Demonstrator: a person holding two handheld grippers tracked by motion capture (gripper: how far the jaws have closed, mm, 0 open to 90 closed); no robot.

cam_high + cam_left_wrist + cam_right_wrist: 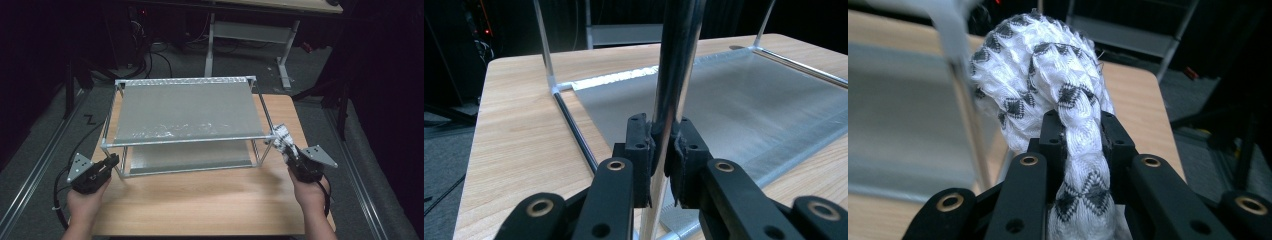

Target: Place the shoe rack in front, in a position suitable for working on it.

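Item: two-tier metal rack (185,112) on a wooden table (200,200), steadied and wiped. Left gripper (107,164): jaws pinched on the rack's near-left upright post (674,75), probably to keep the frame from sliding while the other hand works. Right gripper (292,157): jaws clamped on a bunched white cloth with a dark diamond pattern (1048,85), held against the rack's near-right corner (272,136), apparently to rub that joint or post. Lower shelf (734,100): bare sheet metal, partly covered from above by the top shelf. Obscured: the cloth's tail runs out of sight below the jaws; the post beside it is blurred in the right gripper view; the room beyond the table is dark.
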